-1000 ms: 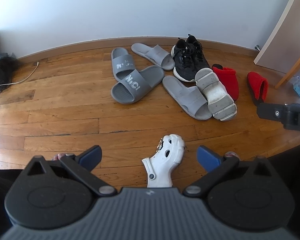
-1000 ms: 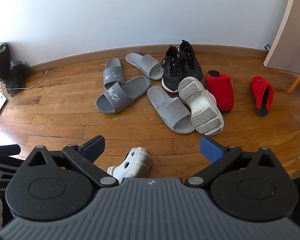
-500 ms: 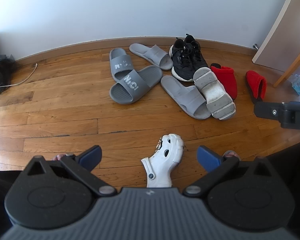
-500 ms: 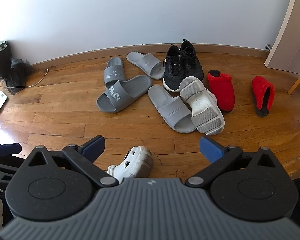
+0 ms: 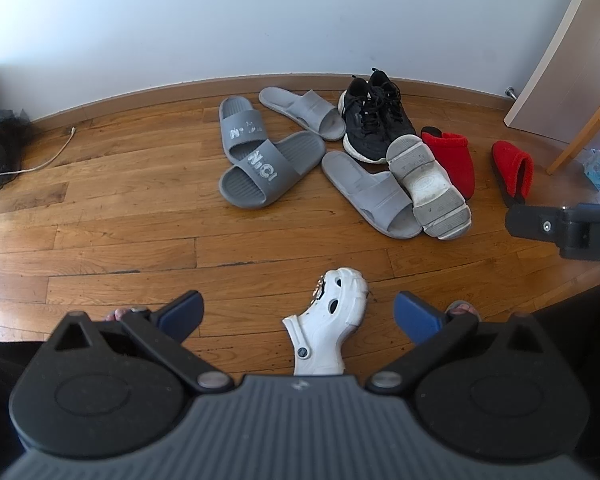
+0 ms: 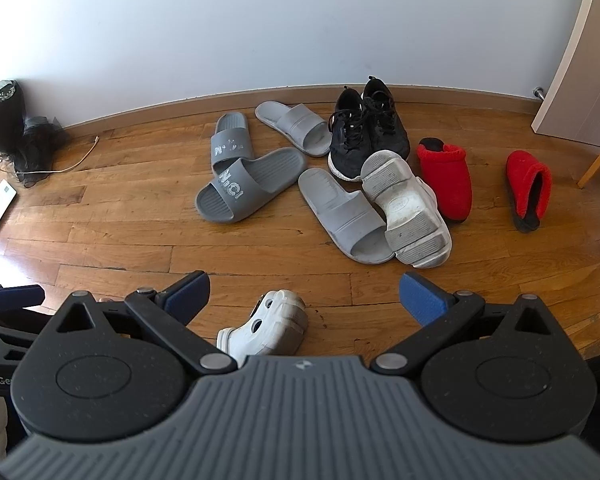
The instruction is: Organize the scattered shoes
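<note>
Shoes lie scattered on the wooden floor near the wall. A white clog (image 5: 329,320) (image 6: 266,326) lies closest, just below both grippers. Further off are two dark grey slides (image 5: 266,172) (image 6: 244,182), two light grey slides (image 5: 374,196) (image 6: 346,216), a pair of black sneakers (image 5: 374,120) (image 6: 364,128), an upturned white sneaker (image 5: 426,188) (image 6: 406,208) and two red slippers (image 5: 452,160) (image 6: 528,184). My left gripper (image 5: 298,314) is open and empty. My right gripper (image 6: 304,294) is open and empty, and part of it shows at the right edge of the left wrist view (image 5: 568,230).
A white wall with a wooden baseboard (image 6: 260,94) runs behind the shoes. A door (image 6: 580,60) and a wooden chair leg (image 6: 598,160) stand at right. A dark bundle with a cable (image 6: 16,140) lies at far left. The person's toes (image 5: 462,310) show beside the left gripper.
Both views have shifted slightly; the shoes sit a little lower and nearer in the right wrist view. No shoe has moved and both grippers stay open.
</note>
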`<state>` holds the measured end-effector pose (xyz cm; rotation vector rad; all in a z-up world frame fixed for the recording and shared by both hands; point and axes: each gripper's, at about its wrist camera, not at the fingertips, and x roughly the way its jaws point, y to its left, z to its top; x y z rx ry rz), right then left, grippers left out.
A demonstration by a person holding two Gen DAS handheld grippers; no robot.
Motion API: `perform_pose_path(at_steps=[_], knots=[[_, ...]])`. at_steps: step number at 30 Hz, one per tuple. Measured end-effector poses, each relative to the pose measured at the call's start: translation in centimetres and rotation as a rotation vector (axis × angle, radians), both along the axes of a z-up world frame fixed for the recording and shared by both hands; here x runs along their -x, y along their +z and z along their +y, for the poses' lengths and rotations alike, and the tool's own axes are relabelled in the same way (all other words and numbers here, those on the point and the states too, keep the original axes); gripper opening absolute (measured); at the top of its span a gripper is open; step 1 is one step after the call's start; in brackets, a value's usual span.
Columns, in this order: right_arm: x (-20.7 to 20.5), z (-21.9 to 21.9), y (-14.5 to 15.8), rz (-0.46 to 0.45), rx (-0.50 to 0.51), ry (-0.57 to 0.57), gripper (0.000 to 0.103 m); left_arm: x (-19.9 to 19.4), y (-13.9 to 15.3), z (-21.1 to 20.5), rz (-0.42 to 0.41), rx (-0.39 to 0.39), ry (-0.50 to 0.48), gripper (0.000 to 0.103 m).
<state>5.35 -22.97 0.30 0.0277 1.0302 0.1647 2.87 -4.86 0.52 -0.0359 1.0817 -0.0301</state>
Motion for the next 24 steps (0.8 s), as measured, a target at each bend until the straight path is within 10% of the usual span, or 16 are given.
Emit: perform_pose_path(at_steps=[24], knots=[[-0.1, 0.1, 0.0, 0.015, -0.011, 0.008, 0.102, 3.3, -0.3, 3.4, 0.003, 0.019, -0.029, 0.103]])
